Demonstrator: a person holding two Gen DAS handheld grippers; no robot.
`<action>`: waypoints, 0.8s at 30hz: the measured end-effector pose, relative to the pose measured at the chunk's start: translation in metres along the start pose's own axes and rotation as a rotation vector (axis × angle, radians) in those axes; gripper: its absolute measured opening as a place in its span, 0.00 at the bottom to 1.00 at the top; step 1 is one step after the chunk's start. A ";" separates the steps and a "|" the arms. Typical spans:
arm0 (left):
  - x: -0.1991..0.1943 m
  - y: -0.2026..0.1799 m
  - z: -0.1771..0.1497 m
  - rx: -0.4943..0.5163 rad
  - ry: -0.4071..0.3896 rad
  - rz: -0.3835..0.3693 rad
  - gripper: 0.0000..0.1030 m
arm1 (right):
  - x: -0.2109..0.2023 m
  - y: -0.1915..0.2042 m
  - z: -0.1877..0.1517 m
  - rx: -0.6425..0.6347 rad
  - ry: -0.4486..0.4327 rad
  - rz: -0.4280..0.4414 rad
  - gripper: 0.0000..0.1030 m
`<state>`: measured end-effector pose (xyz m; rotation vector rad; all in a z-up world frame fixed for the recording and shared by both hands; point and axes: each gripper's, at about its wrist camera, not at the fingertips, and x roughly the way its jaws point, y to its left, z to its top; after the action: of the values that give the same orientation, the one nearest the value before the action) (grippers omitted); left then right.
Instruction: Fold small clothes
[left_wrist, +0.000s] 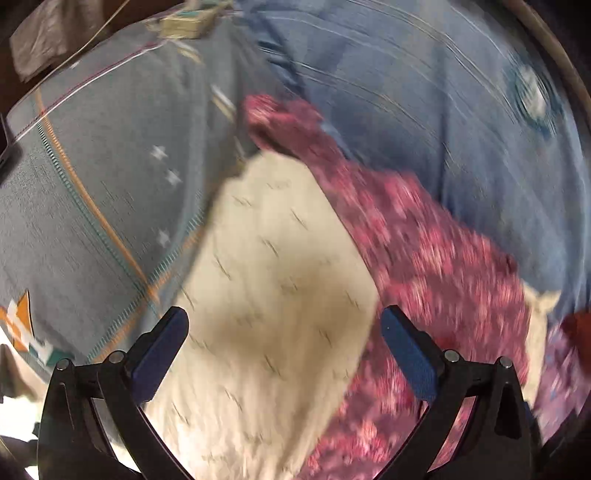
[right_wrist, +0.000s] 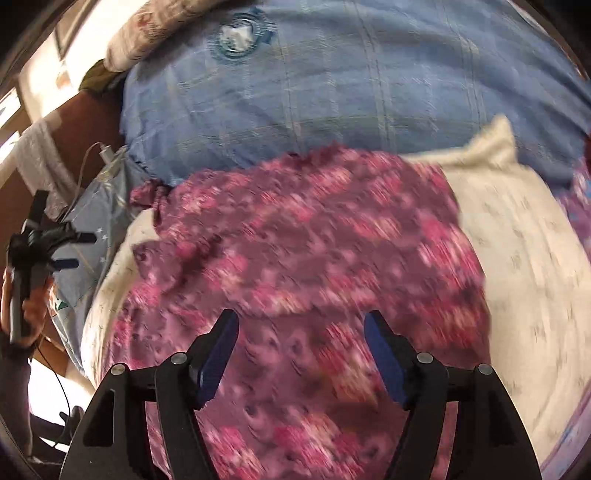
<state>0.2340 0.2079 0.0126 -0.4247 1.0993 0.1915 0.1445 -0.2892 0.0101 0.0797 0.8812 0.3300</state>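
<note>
Both the left gripper (left_wrist: 284, 332) and right gripper (right_wrist: 301, 334) hang spread apart, empty, above a pink floral garment (right_wrist: 295, 240) with cream lining (left_wrist: 266, 277), mid-frame on the blue bedsheet (right_wrist: 351, 96).

Light: soft daylight, glare far left in the right wrist view
Blur: heavy motion smear on both
Edges: fisheye bending, dark corners

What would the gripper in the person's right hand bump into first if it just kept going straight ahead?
Most likely the pink floral garment. The right gripper is open with nothing between its fingers, and that cloth fills the view straight ahead. The picture is blurred, so how far off it lies is unclear.
</note>
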 end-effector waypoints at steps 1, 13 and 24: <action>0.006 0.008 0.011 -0.034 0.011 -0.020 1.00 | 0.005 0.006 0.008 -0.017 -0.001 -0.013 0.71; 0.078 0.008 0.140 -0.317 0.059 -0.134 1.00 | 0.073 0.012 -0.012 -0.046 0.062 -0.007 0.71; 0.155 0.012 0.156 -0.480 0.092 -0.136 0.14 | 0.080 -0.007 -0.018 0.020 0.031 0.101 0.75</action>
<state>0.4273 0.2759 -0.0683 -0.9423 1.1068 0.3196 0.1799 -0.2715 -0.0624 0.1388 0.9132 0.4179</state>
